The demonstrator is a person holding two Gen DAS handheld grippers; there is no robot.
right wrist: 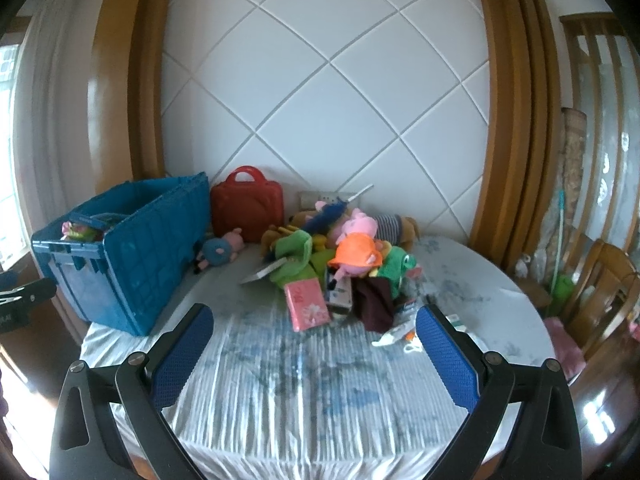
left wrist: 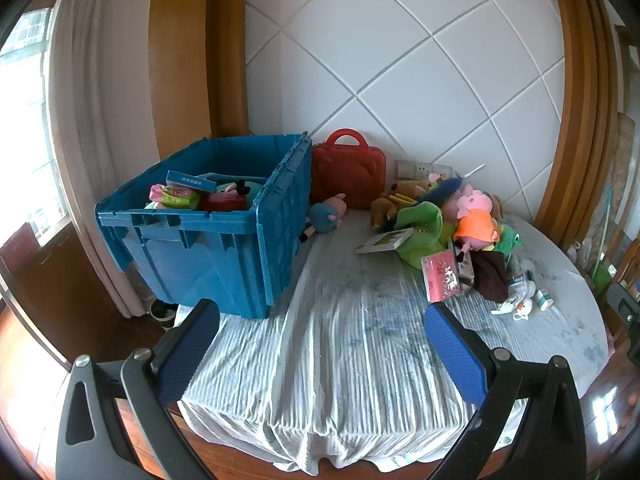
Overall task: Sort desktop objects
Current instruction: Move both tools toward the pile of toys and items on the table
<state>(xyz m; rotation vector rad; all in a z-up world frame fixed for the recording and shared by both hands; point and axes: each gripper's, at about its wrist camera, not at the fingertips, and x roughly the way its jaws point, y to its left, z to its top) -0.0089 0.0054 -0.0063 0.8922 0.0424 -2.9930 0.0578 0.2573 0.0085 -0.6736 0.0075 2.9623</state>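
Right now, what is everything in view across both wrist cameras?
crate: 1, blue, table's left, part-filled
case: 1, red, against wall right of crate
round plush: 1, blue-pink, lying between crate and case
toy pile: 1, mixed plush, table's back
pink pack: 1, pile's front edge
book: 1, pale, pile's left
cloth: 1, white-blue, covers table
chair: 1, wooden, right
left gripper: open, empty
right gripper: open, empty
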